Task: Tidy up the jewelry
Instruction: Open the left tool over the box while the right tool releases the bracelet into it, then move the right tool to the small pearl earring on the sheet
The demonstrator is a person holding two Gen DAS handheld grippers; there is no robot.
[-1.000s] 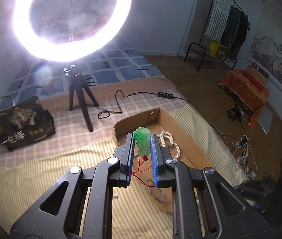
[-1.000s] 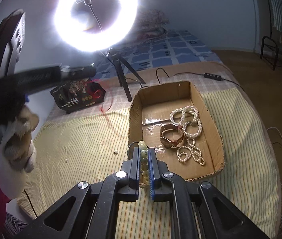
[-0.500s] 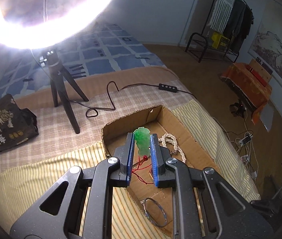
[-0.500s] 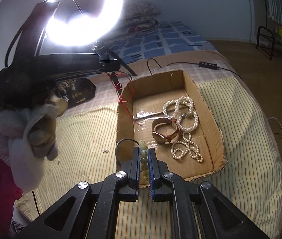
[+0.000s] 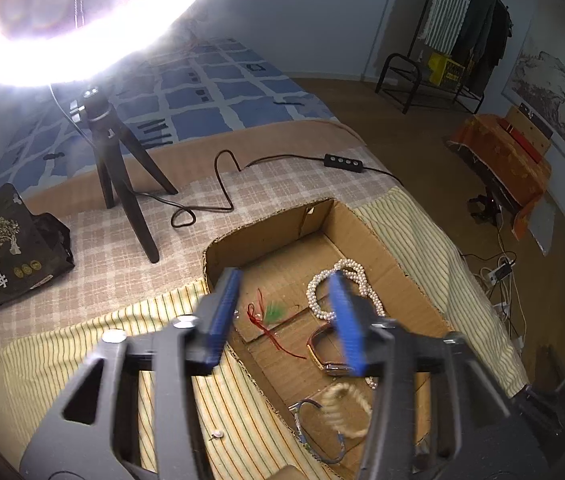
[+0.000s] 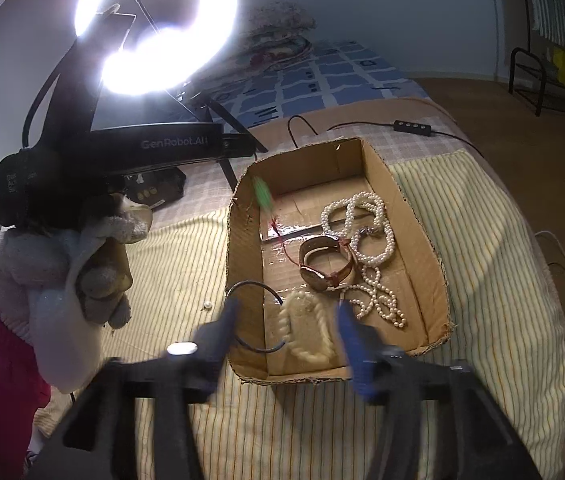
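My left gripper (image 5: pixel 282 312) is open above the cardboard box (image 5: pixel 270 228). The green jade pendant (image 5: pixel 275 312) on a red cord is blurred below it, free of the jaws; it also shows in the right wrist view (image 6: pixel 263 197) near the box's far left wall. My right gripper (image 6: pixel 288 332) is open over the box's near end (image 6: pixel 302 376). The pale bead bracelet (image 6: pixel 306 332) is blurred between its jaws, free of them. In the box lie a pearl necklace (image 6: pixel 366 220), a brown-strap watch (image 6: pixel 324 264) and a dark bangle (image 6: pixel 256 316).
The box sits on a yellow striped cloth (image 6: pixel 482 240) on a bed. A ring light on a black tripod (image 5: pixel 122 168) stands behind, with its cable and switch (image 5: pixel 344 161). A black printed bag (image 5: pixel 2 252) is at left. A small pearl (image 6: pixel 204 304) lies on the cloth.
Both grippers have opened. The jade pendant dropped from the left jaws and the bead bracelet from the right jaws, both into the box.
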